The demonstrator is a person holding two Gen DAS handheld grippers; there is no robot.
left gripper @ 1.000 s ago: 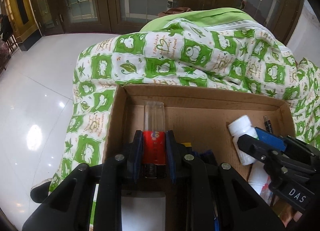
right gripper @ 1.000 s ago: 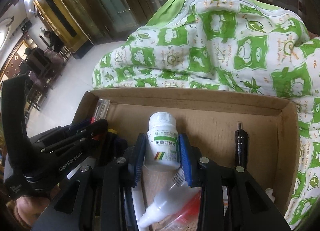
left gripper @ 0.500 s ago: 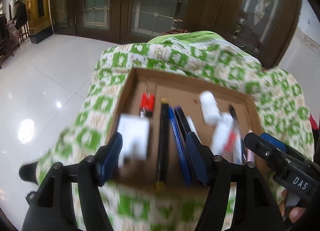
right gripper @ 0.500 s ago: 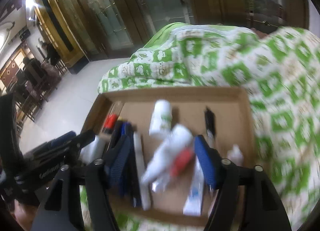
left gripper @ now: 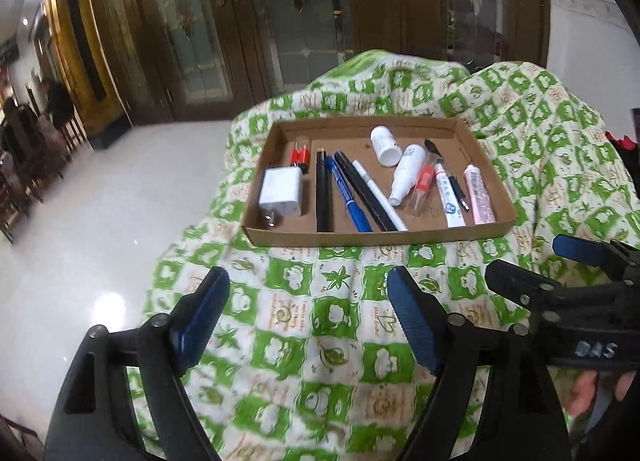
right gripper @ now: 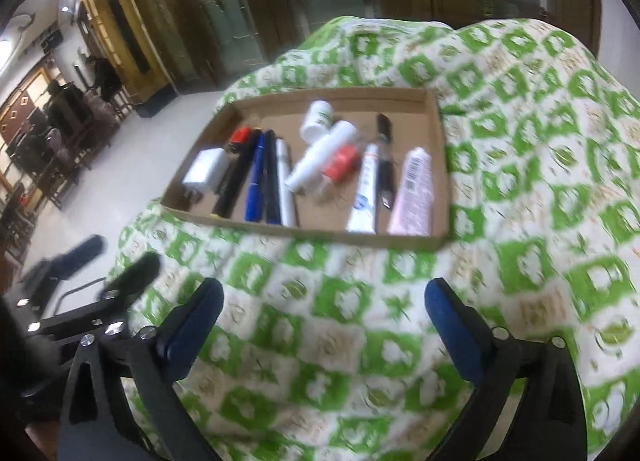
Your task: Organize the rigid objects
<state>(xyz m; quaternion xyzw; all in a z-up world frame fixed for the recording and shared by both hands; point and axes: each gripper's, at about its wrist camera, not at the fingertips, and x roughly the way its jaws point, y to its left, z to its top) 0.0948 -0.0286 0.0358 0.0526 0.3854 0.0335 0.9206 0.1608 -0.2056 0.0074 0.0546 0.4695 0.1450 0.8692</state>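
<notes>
A shallow cardboard tray [left gripper: 372, 235] [right gripper: 304, 233] lies on a green-and-white patterned cloth [left gripper: 328, 317]. Inside it lie a white charger [left gripper: 280, 191], a red lighter [left gripper: 301, 155], several pens [left gripper: 323, 193], a white pill bottle [left gripper: 385, 145] [right gripper: 318, 121], a dropper bottle [left gripper: 408, 173] and two tubes [left gripper: 479, 197]. My left gripper [left gripper: 307, 277] hangs over the cloth short of the tray, its jaws opening with nothing between them. Beside it, my right gripper [right gripper: 323, 287] is also opening wide and holds nothing. Each shows in the other's view, the right gripper [left gripper: 521, 254] and the left gripper [right gripper: 120, 251].
The cloth drapes over a raised mound that falls off at the left to a glossy white floor [left gripper: 80, 221]. Dark wooden doors with glass panes [left gripper: 304, 21] stand behind. Chairs and people [left gripper: 36, 129] are far off at the left. A hand [left gripper: 592, 393] holds the right gripper.
The left gripper let go of the red lighter and the right gripper let go of the white pill bottle. Both drew back out of the tray and spread wide; the whole tray now shows.
</notes>
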